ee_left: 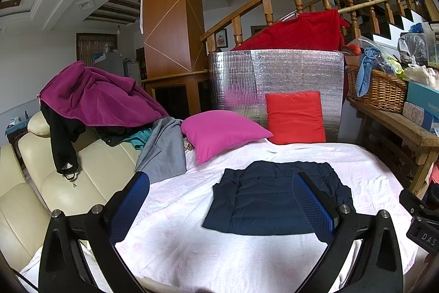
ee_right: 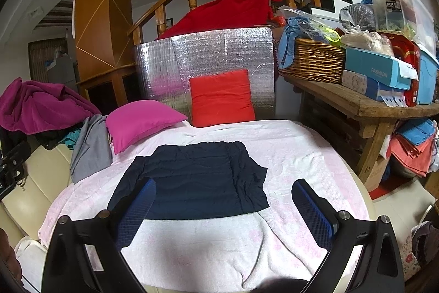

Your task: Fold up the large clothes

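Observation:
A dark navy quilted garment (ee_left: pixel 263 199) lies folded into a rough rectangle on the pale pink blanket (ee_left: pixel 192 238); it also shows in the right wrist view (ee_right: pixel 192 180). My left gripper (ee_left: pixel 222 199) is open and empty, raised above the blanket's near edge, with the garment ahead between its blue pads. My right gripper (ee_right: pixel 223 205) is open and empty, held above the garment's near right corner. A purple fleece garment (ee_left: pixel 93 95), a grey one (ee_left: pixel 164 150) and a black one (ee_left: pixel 63 144) are piled on the sofa to the left.
A cream leather sofa (ee_left: pixel 41 197) is at left. A magenta cushion (ee_left: pixel 222 131) and a red cushion (ee_left: pixel 295 117) lean at the back against a silver foil panel (ee_left: pixel 274 73). A wooden bench (ee_right: pixel 356 100) with a wicker basket (ee_right: pixel 312 62) and boxes stands at right.

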Demonstrator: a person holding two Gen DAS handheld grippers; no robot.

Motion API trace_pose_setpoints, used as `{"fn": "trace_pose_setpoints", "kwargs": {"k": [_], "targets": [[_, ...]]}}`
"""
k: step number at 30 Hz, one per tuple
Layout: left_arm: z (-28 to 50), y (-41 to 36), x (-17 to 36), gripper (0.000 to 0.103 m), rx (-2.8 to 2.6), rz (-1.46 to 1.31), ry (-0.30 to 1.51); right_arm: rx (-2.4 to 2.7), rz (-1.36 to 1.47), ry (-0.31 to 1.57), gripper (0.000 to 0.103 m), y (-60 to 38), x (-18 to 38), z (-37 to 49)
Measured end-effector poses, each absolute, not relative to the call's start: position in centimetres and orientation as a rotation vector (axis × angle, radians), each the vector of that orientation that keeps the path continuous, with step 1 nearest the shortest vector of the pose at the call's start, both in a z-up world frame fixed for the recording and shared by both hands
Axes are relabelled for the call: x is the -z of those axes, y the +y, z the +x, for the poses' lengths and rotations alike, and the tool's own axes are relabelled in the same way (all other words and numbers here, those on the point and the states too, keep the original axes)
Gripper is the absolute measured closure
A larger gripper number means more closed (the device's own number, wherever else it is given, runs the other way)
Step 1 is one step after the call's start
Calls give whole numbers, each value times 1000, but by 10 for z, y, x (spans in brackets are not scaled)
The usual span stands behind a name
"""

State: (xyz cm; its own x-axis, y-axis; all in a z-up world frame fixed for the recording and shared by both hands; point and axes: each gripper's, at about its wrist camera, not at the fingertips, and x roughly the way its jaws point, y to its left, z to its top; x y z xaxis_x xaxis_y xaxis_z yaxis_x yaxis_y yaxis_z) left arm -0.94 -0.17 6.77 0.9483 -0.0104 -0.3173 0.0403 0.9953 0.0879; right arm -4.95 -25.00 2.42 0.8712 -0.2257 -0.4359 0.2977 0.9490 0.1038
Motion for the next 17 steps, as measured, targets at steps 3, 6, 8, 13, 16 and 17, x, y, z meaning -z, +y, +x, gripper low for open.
{"fn": "trace_pose_setpoints", "kwargs": {"k": [3,6,8,13,16,17], "targets": [[-3,-1,-67,0,23,91,327,277,167,441,2,-249,-23,-41],[4,0,-65,0,19,88,332,279,165,448,2,-250,-21,-33],[11,0,-63,0,22,85,342,282,161,454,2,-251,-21,-25],[34,2,-56,0,33,73,365,286,159,465,2,-258,-19,1],[60,6,-48,0,47,56,388,278,179,485,2,-271,-16,21],[73,10,-45,0,39,42,407,283,191,496,2,-280,-14,30]]}}
